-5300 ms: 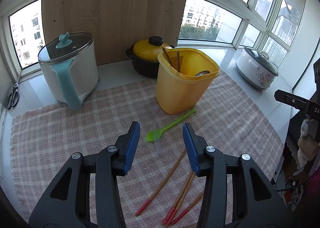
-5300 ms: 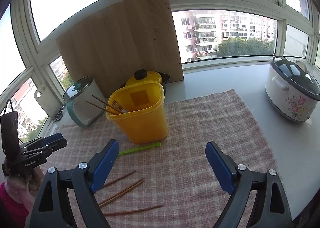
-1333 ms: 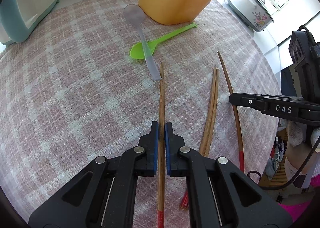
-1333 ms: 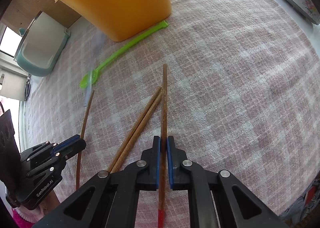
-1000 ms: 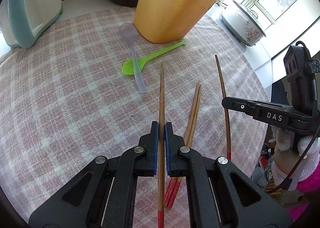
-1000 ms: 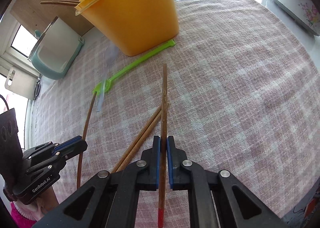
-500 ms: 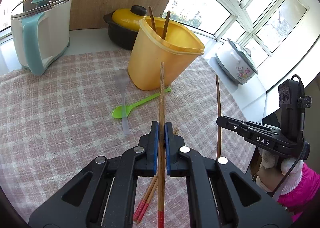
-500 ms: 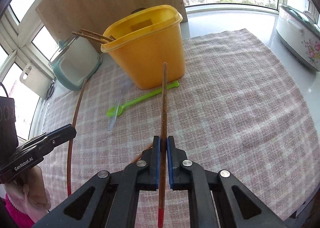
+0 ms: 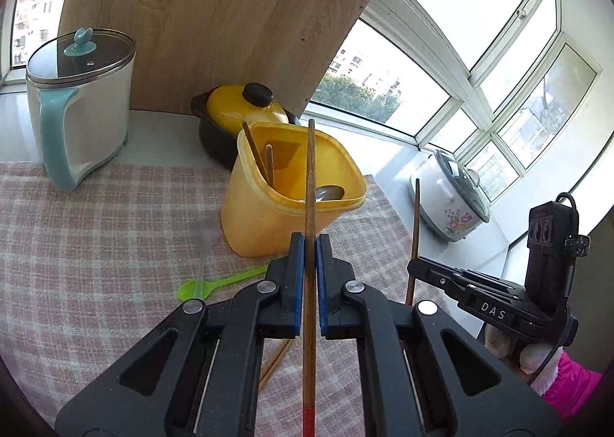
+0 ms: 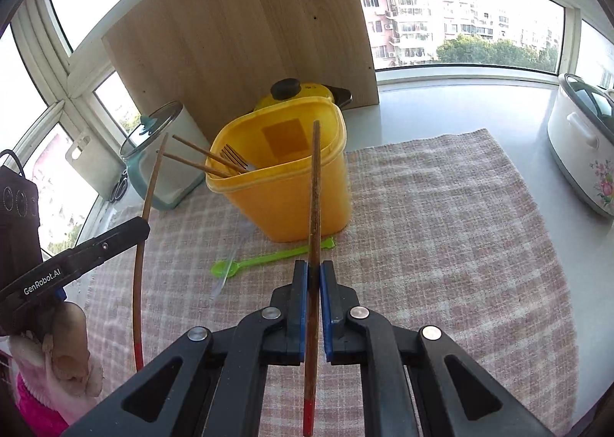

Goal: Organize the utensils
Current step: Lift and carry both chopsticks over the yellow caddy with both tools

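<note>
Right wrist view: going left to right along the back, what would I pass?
Jug → yellow bin → white cooker.

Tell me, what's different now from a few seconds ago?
Both tongs were open over the cloth; now the left tongs and right tongs each clamp one chopstick and have lifted it toward the yellow bin. The green spoon and clear spoon stayed put.

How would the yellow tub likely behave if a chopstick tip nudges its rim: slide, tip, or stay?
The yellow tub looks like light, thin plastic, taller than its narrower base, so it may tip. The checked cloth probably limits sliding. The few utensils inside add little weight.
</note>
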A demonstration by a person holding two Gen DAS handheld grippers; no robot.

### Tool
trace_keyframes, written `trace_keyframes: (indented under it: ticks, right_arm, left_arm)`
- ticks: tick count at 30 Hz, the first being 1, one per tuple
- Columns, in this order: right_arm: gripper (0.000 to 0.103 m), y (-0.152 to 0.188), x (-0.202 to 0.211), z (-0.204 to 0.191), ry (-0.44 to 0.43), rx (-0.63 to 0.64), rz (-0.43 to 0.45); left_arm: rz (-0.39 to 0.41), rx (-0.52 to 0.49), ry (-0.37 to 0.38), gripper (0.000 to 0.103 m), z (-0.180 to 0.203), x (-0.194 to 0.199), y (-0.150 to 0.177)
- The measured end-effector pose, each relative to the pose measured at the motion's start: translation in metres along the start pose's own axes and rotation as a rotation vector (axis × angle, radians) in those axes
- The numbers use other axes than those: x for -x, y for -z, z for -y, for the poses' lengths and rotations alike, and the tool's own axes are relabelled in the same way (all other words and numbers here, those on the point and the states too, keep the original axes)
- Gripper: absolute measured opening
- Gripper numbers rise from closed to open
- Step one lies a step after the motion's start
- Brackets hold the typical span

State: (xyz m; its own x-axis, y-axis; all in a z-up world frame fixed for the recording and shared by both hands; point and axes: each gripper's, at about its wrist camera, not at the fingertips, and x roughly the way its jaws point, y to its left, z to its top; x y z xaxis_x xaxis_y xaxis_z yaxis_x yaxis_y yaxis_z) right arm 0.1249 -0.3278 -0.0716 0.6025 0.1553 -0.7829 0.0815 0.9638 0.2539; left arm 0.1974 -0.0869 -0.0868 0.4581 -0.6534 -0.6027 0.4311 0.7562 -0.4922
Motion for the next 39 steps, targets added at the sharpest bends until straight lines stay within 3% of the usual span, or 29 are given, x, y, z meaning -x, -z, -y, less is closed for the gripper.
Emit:
trace_keyframes:
  ticks: [21,39]
  right_arm:
    - [0.004,-0.101,-0.004,0.023,-0.101,0.087,0.127]
    - [0.004,-0.159,-0.024,-0.003,-0.12,0.169,0.225]
  left_arm:
    - [0.192,0.053,-0.039,0.004,0.028,-0.03,-0.078]
    - [0.307,0.081,-0.143,0.004,0.025,-0.06,-0.117]
